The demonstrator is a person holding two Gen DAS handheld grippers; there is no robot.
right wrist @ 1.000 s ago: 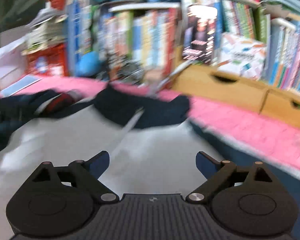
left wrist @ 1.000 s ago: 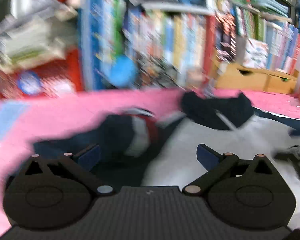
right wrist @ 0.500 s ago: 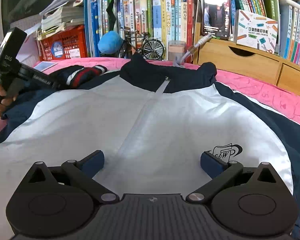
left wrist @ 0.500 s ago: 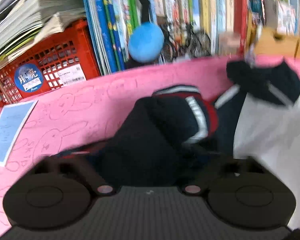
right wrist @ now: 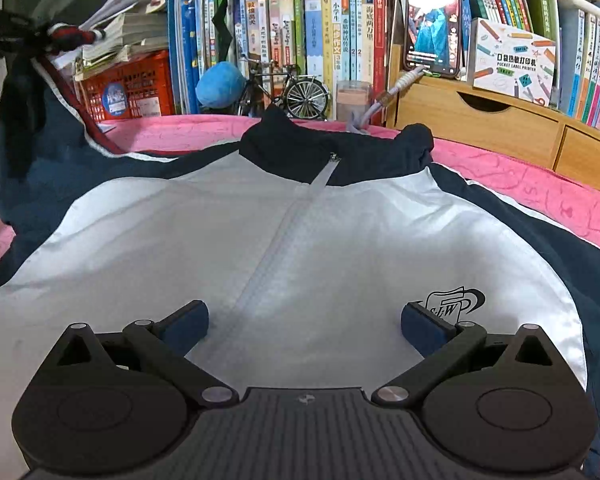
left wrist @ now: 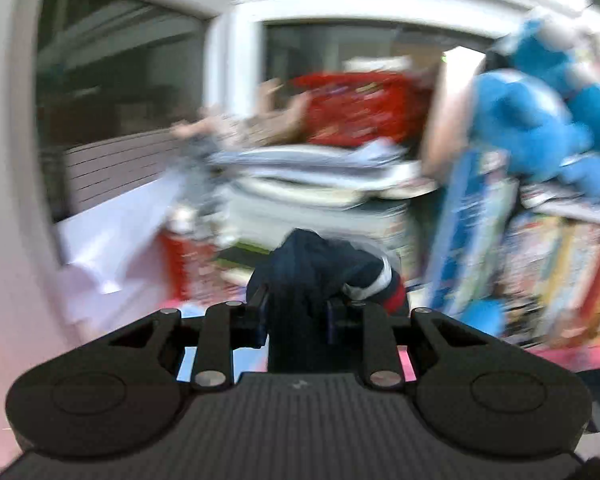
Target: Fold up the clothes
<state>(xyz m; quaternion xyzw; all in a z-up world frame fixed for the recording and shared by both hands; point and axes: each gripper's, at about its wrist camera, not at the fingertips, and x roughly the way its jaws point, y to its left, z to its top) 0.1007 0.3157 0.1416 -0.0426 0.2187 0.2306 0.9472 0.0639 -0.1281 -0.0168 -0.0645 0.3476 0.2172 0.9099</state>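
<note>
A white and navy zip jacket point(right wrist: 300, 240) lies front up on the pink table cover point(right wrist: 540, 184), collar point(right wrist: 332, 148) at the far side. My left gripper point(left wrist: 296, 312) is shut on the jacket's navy sleeve cuff with red and white stripes point(left wrist: 364, 280) and holds it raised in the air. In the right wrist view that sleeve point(right wrist: 32, 128) hangs lifted at the far left. My right gripper point(right wrist: 304, 322) is open and empty, low over the jacket's white front near the logo point(right wrist: 456, 304).
Shelves of books point(right wrist: 320, 36) line the far side, with a red crate point(right wrist: 128, 88), a blue ball point(right wrist: 220, 84), a model bicycle point(right wrist: 288, 88), a phone point(right wrist: 432, 20) and wooden drawers point(right wrist: 500, 128). A blue plush toy point(left wrist: 540, 108) sits up on the shelf.
My left gripper went down to the sleeve cuff, closed on it and lifted it up. My right gripper has steadied over the jacket front and stays open.
</note>
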